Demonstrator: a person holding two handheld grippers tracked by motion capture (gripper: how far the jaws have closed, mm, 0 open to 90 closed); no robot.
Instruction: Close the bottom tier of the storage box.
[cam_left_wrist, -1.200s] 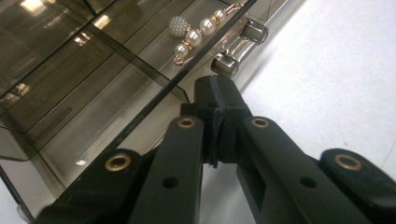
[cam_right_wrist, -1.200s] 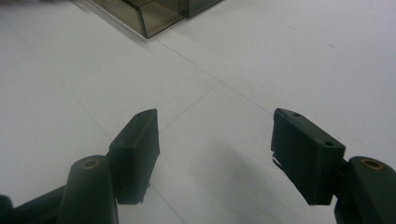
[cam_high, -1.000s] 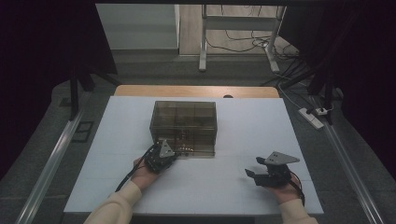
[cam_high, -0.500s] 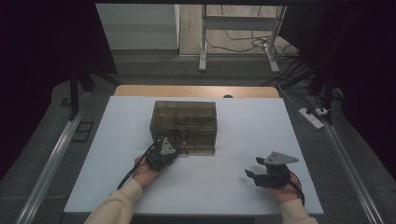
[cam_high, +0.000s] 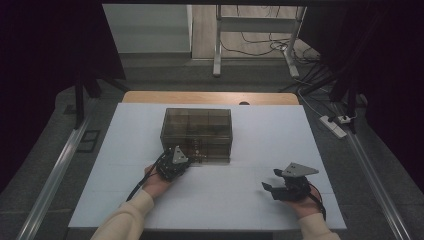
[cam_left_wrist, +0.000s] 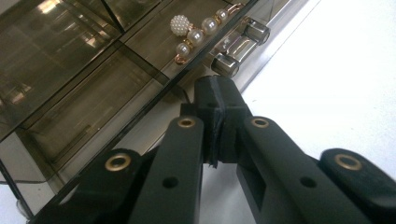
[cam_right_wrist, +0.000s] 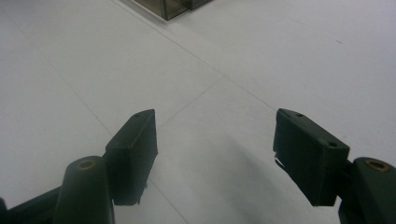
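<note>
At the near edge of a white table (cam_high: 125, 200), a person in cream sleeves holds a two-jaw gripper in each hand. The right gripper (cam_high: 272, 189) rests low on the tabletop toward the near right, well apart from the box, its jaws spread wide with nothing but bare white surface between them, as the right gripper view (cam_right_wrist: 215, 140) makes plain. The left gripper (cam_high: 186, 162) sits a little farther in, its tips at the lower front of a smoky, see-through organizer box (cam_high: 196, 129) that stands near the middle of the table. In the left gripper view the left gripper (cam_left_wrist: 215, 100) has its jaws pressed together, pad against pad, their tips just below a silvery metal drawer handle (cam_left_wrist: 240, 44) on the box's front; whether anything thin is caught between the pads cannot be told. Behind the tinted panel, just beyond the handle, lies a piece of jewellery made of white pearl beads (cam_left_wrist: 192, 30) with gold-coloured links. Beyond the box the table's wooden far edge (cam_high: 210, 97) shows, then a grey floor with trailing cables (cam_high: 250, 47) and a power strip (cam_high: 334, 126).
</note>
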